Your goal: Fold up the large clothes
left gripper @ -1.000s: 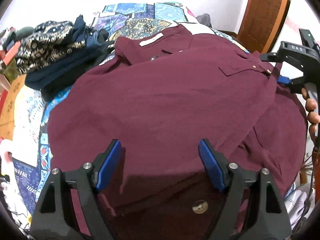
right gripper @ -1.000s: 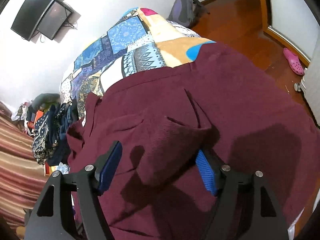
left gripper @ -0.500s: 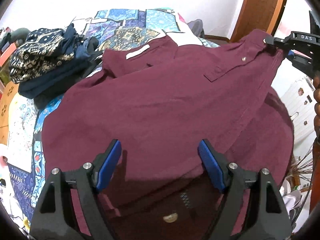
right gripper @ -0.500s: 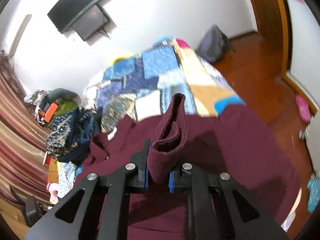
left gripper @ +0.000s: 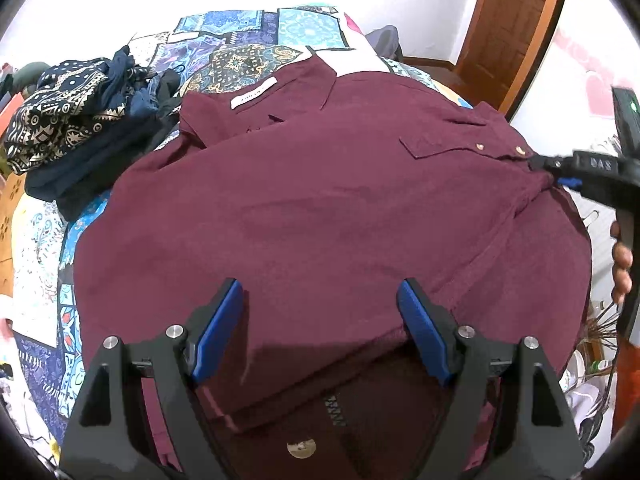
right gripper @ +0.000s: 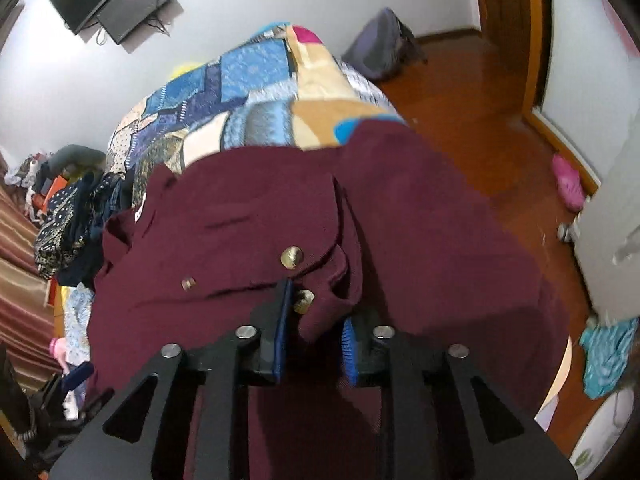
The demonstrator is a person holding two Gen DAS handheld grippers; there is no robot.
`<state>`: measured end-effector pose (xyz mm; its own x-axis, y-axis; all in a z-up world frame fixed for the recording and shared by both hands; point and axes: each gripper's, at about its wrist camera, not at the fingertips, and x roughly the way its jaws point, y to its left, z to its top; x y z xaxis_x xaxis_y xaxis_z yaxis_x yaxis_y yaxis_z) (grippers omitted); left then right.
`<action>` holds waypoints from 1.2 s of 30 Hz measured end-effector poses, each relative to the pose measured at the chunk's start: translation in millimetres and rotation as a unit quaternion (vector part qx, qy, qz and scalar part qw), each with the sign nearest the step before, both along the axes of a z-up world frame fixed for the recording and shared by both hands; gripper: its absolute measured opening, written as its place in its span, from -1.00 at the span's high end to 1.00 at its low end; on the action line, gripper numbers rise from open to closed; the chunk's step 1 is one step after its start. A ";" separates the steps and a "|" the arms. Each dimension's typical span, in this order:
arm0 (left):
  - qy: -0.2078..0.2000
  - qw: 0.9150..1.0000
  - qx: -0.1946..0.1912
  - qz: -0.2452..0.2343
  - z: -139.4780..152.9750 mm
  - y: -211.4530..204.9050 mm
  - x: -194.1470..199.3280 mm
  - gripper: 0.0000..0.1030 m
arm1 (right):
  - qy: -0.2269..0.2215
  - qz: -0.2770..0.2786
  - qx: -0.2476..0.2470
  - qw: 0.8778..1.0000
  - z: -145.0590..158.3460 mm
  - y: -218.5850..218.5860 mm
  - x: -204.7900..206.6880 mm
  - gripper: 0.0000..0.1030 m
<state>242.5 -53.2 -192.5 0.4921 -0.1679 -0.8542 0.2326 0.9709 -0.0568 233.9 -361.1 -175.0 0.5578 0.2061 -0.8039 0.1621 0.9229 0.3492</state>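
A large maroon button shirt (left gripper: 320,200) lies spread on the patchwork quilt (left gripper: 248,32), collar and white label at the far side. My left gripper (left gripper: 320,320) hangs open over the shirt's near part, with nothing between its blue pads. At the right edge of the left wrist view my right gripper (left gripper: 560,172) sits at the buttoned front edge. In the right wrist view a bunched fold of the shirt (right gripper: 240,220) with a brass button fills the gap of my right gripper (right gripper: 316,308). Its jaws are opening, and the pads still touch the fold.
A pile of dark patterned clothes (left gripper: 80,120) lies at the far left of the bed. A person's hand (left gripper: 622,264) holds the right gripper's handle. Beyond the bed are a wooden floor, a grey backpack (right gripper: 384,44), a pink shoe (right gripper: 568,180) and a door (left gripper: 512,20).
My right gripper closed on a fold of the shirt's front, lifted it, then brought it back down over the shirt with the jaws a little wider. The left gripper stayed open.
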 end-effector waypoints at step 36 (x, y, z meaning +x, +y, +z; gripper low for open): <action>-0.039 0.999 -0.023 0.020 39.4 -29.6 54.7 -0.58 | 0.064 -0.187 0.167 0.966 -62.1 -153.2 -58.5 0.05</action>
